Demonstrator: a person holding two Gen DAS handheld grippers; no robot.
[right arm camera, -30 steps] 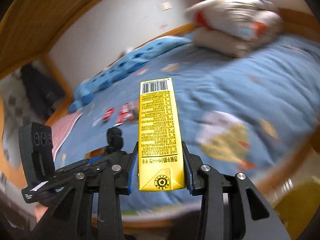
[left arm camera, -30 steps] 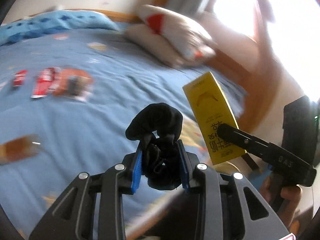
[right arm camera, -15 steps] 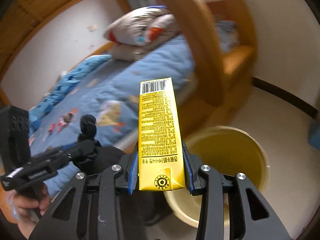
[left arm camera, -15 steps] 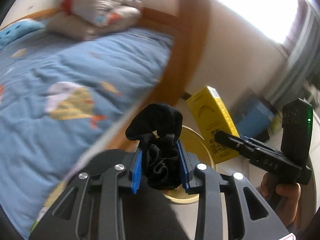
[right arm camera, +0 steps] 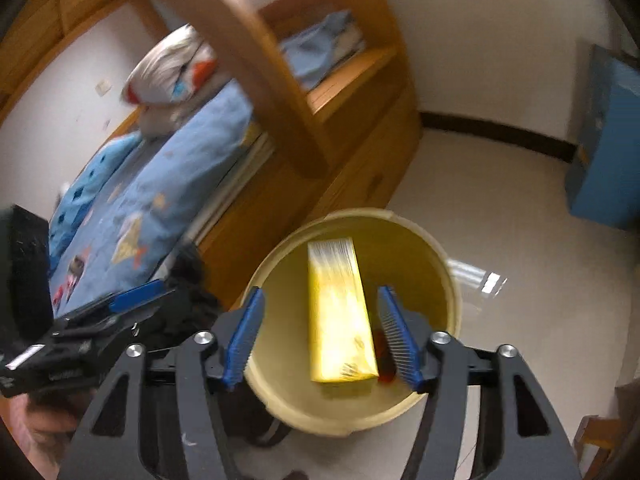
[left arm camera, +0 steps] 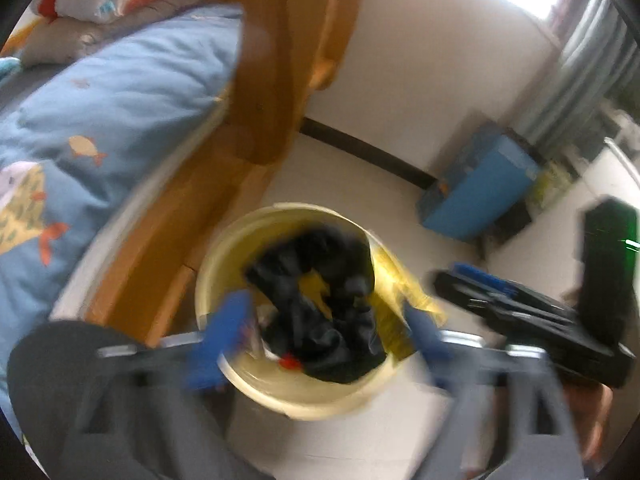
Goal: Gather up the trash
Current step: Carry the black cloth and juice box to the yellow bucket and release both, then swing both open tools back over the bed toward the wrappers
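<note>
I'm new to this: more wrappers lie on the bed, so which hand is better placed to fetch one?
Probably left. The left gripper sits on the bed's side; the right gripper is farther off.

Left wrist view is motion-smeared: left hand-held gripper (left arm camera: 320, 332) shows only as blue streaks, pads w/o detail. Black bundle (left arm camera: 324, 304) over the yellow bucket (left arm camera: 304, 404) is blurred; can't tell what it is, or if it's touching the bucket. Small red item (left arm camera: 289, 361) under it unreadable. Yellow carton (right arm camera: 340, 316) print smeared in right wrist view; bucket's near rim hidden by right hand-held gripper (right arm camera: 320, 338).
</note>
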